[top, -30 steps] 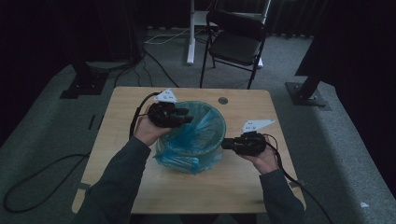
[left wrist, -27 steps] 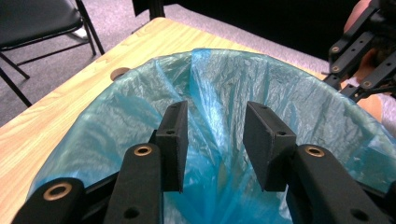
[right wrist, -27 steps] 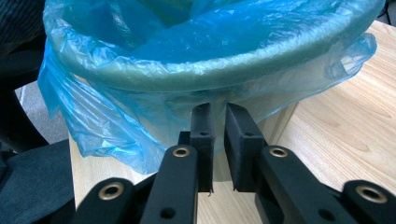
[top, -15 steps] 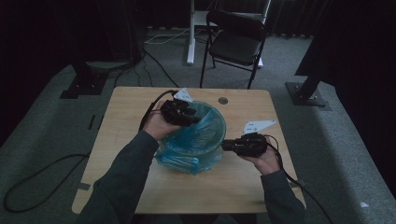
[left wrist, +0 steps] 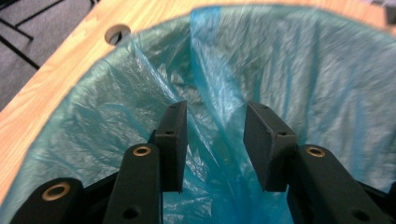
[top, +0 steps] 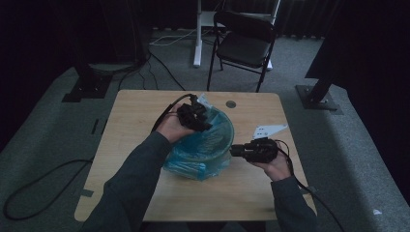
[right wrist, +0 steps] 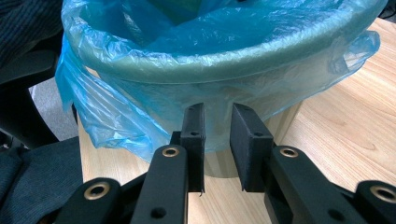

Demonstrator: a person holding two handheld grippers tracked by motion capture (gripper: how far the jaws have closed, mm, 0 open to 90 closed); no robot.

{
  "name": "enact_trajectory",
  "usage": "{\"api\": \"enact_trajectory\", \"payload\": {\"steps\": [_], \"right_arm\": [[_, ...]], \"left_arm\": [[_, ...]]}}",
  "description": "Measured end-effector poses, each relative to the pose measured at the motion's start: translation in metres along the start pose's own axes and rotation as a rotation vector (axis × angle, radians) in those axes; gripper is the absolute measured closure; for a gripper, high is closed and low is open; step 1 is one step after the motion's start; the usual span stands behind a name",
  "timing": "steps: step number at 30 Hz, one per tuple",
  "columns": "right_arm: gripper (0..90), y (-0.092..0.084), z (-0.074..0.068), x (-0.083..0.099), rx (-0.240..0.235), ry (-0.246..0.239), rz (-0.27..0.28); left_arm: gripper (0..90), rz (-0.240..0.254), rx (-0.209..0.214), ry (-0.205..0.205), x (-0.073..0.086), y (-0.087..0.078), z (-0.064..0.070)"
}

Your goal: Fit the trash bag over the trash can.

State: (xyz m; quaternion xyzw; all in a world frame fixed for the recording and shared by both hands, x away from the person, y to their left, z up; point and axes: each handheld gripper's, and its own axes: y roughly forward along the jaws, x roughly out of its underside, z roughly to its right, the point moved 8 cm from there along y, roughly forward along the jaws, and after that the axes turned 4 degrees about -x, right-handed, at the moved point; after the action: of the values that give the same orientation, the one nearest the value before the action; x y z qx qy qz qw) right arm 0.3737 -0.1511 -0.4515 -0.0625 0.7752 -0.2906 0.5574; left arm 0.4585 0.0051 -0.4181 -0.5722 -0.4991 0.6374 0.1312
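Now lining bin (top: 212, 140) with blue bag (left wrist: 261, 60): left gripper (left wrist: 215, 140) agape inside (spreading film); right gripper (right wrist: 217, 140) just loosening, nothing pinched.

High view: fixed overhead on person's side, faces fwd and down, takes in whole table (top: 125, 145), floor and chair (top: 244, 46) beyond. Left gripper view: rides left gripper (top: 202, 121), v. close, looks down into blue bag (left wrist: 303, 79) lining the bin. Right gripper view: rides right gripper (top: 234, 151), low, near tabletop, faces bin's (right wrist: 224, 70) outer wall. All 3 views share the bagged bin.
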Motion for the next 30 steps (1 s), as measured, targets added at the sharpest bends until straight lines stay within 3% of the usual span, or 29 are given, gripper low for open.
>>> {"api": "enact_trajectory", "payload": {"steps": [8, 11, 16, 23, 27, 30], "right_arm": [[74.7, -0.001, 0.0, 0.001, -0.004, 0.002, 0.003], [74.5, -0.001, 0.0, 0.001, -0.004, 0.003, 0.001], [74.1, -0.001, -0.001, 0.001, -0.005, 0.0, 0.0], [73.9, -0.002, -0.001, 0.002, -0.006, 0.002, 0.001], [73.8, -0.002, -0.001, 0.001, -0.006, 0.002, 0.001], [73.7, -0.003, -0.001, 0.001, -0.007, 0.002, 0.002]], "left_arm": [[59.0, -0.103, -0.049, 0.043, 0.004, 0.016, -0.004], [58.8, -0.118, -0.06, 0.046, 0.004, 0.019, -0.005], [58.4, -0.201, -0.125, 0.081, 0.009, 0.027, -0.007], [58.0, -0.247, -0.226, 0.082, 0.014, 0.029, -0.016], [58.0, -0.25, -0.208, 0.096, 0.014, 0.03, -0.013], [57.9, -0.225, -0.147, 0.123, 0.012, 0.028, -0.003]]}}
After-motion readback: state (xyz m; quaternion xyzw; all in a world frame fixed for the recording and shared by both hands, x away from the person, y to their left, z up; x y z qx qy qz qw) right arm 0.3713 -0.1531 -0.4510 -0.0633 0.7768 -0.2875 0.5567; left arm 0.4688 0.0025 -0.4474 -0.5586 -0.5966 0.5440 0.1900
